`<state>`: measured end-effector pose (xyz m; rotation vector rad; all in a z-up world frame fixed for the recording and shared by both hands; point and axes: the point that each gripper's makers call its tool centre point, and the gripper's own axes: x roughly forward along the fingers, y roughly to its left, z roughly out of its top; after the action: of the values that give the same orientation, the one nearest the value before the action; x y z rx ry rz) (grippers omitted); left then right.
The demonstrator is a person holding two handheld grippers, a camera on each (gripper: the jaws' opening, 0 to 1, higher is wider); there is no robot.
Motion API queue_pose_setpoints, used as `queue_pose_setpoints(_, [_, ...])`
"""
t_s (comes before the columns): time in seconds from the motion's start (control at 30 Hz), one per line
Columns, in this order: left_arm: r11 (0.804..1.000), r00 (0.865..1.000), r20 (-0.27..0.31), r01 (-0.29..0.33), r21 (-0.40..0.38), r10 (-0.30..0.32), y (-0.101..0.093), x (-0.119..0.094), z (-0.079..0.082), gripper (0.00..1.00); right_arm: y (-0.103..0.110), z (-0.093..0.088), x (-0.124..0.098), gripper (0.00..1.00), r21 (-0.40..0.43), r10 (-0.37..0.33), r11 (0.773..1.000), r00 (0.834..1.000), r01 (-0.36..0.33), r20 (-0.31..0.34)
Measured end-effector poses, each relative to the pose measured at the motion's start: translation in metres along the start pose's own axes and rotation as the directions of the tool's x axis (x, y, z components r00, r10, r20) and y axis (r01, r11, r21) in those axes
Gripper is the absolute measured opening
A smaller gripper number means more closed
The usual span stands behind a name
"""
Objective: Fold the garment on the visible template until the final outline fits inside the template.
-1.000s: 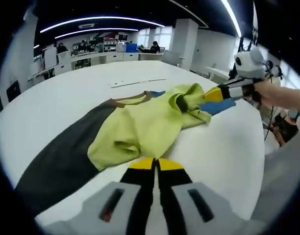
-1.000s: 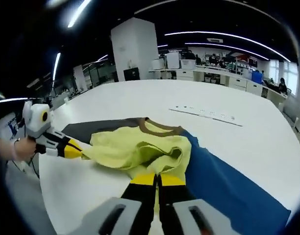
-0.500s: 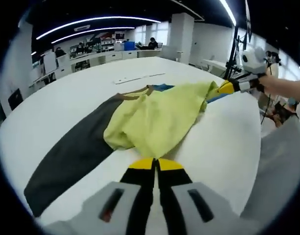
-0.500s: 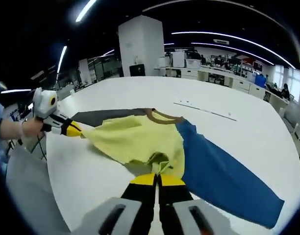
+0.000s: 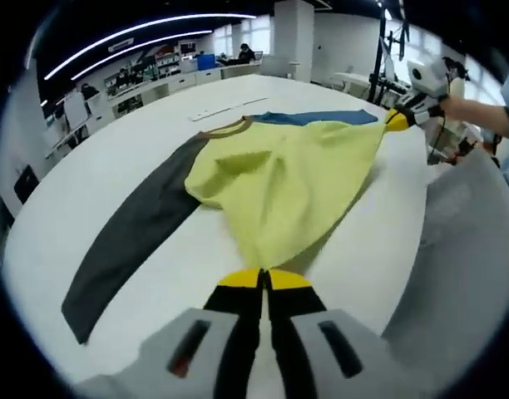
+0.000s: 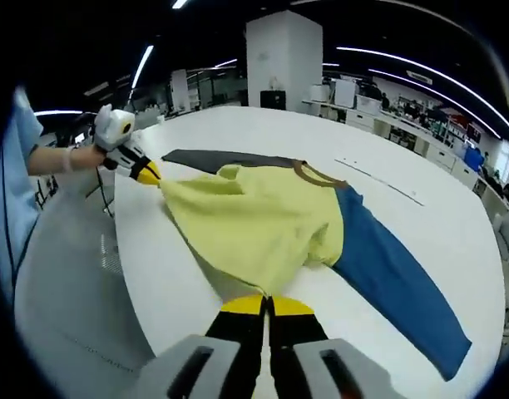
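Garment [image 5: 279,174] yellow-green body, grey and blue sleeves, brown collar; table [image 5: 96,158] white.

I see the shirt [image 5: 279,179] as soft matt cloth, its yellow body creased, with a grey sleeve [image 5: 130,241] and a blue sleeve [image 6: 396,283] of the same dull knit. The table [image 5: 96,158] looks smooth white with a faint sheen. My grippers' [image 5: 261,278] yellow tips look like matt plastic
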<state>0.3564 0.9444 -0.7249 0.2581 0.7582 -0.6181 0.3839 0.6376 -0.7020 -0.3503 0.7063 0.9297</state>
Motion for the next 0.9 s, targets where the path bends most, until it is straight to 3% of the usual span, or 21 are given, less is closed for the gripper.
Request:
queue_pose_setpoints(0.13, [1.000, 0.999, -0.048, 0.005, 0.021, -0.004, -0.004, -0.011, -0.012, 0.00, 0.014, -0.006, -0.007, 0.00, 0.006, 0.032, 0.999, 0.999, -0.032, -0.006])
queue_pose_setpoints(0.33, [1.000, 0.996, -0.088, 0.009, 0.007, -0.008, -0.012, -0.024, -0.029, 0.00, 0.032, -0.018, -0.012, 0.00, -0.055, 0.070, 0.996, 0.996, -0.073, -0.055])
queue_pose_setpoints(0.47, [1.000, 0.992, -0.124, 0.008, 0.011, -0.007, -0.017, -0.031, -0.042, 0.00, 0.045, -0.030, -0.017, 0.00, -0.113, 0.091, 0.988, 0.989, -0.105, -0.120])
queue_pose_setpoints(0.6, [0.999, 0.988, -0.155, 0.011, 0.051, -0.003, -0.023, -0.037, -0.046, 0.00, 0.057, -0.031, -0.021, 0.00, -0.134, 0.106, 0.983, 0.984, -0.125, -0.140])
queue_pose_setpoints(0.7, [0.999, 0.986, -0.164, 0.023, 0.035, -0.017, -0.025, -0.039, -0.049, 0.00, 0.061, -0.034, -0.025, 0.00, -0.169, 0.104, 0.977, 0.981, -0.132, -0.166])
queue_pose_setpoints(0.9, [0.996, 0.977, -0.208, 0.056, 0.063, -0.042, -0.036, -0.039, -0.058, 0.00, 0.062, -0.052, -0.029, 0.00, -0.187, 0.114, 0.970, 0.968, -0.158, -0.224])
